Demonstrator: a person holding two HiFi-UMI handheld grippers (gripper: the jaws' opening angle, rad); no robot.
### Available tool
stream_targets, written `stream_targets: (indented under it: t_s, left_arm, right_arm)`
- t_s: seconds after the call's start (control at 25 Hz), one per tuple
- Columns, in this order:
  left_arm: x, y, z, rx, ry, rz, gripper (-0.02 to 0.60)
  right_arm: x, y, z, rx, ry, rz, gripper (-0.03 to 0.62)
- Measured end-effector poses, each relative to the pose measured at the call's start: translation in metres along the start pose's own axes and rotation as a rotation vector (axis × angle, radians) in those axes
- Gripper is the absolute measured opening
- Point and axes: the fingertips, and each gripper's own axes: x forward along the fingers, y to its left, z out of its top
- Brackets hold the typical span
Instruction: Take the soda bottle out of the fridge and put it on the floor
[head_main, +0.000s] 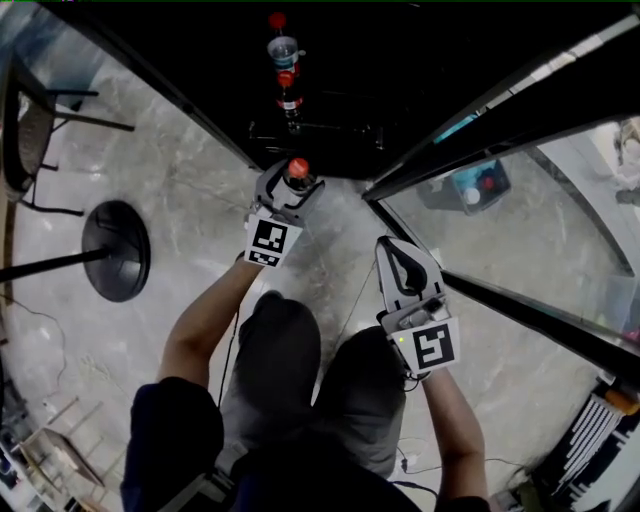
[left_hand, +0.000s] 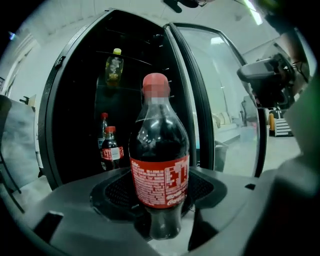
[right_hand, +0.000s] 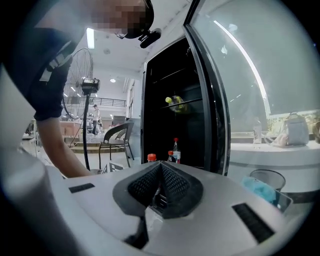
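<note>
Two grippers are seen in the head view, held out over a grey stone floor (head_main: 190, 170). At the upper left of that view a dark chair (head_main: 25, 130) is seen, and below it the round black foot of a stand (head_main: 117, 250). Near the middle, the left gripper (head_main: 288, 188) is closed around a soda bottle (head_main: 298, 168) with a red cap. The bottle is held upright just in front of the open fridge (head_main: 340, 60), outside its dark inside. Whether its bottom touches the floor cannot be told. Two more bottles (head_main: 287, 70) are seen standing further back in the fridge. To the right, the right gripper (head_main: 398, 255) is held apart from the soda bottle, near the glass door (head_main: 520, 250), and a blue bin (head_main: 478, 185) is seen through the glass. In the left gripper view, a yellow-capped bottle (left_hand: 114, 67) is seen on a high shelf at the upper left, with the two red-capped bottles low down under it. The soda bottle fills the middle of that view, and the dark pads (left_hand: 116, 192) are pressed on its lower part, under the red label. In the right gripper view, a bare arm (right_hand: 57, 145) is seen at the left, with a big fan (right_hand: 80, 70) behind it. In the lower middle, the right gripper's jaws are pressed together, tip to tip, and nothing is held.
</note>
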Motion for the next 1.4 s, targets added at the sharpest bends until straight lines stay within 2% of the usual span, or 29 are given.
stream_targets:
  t_s: [0.28,0.8,0.96,1.4]
  left_arm:
    - [-0.005,-0.005,-0.042,-0.020,0.004,-0.009,0.321]
    - [-0.001,-0.022,-0.134,-0.033,0.094,-0.011,0.321]
    - [0.003,-0.021,-0.161,-0.046,0.127,0.010,0.321]
    - [0.014,-0.018,-0.211,-0.059,0.182,0.029,0.321]
  right_arm:
    - [0.017,-0.006,-0.023,-0.041,0.009,0.024,0.018]
    - [0.037,-0.010,-0.074,-0.063,0.045,0.060,0.018]
    - [0.043,-0.011,-0.085,-0.075,0.057,0.070,0.018]
    - [0.059,-0.010,-0.106,-0.079,0.066,0.096,0.018]
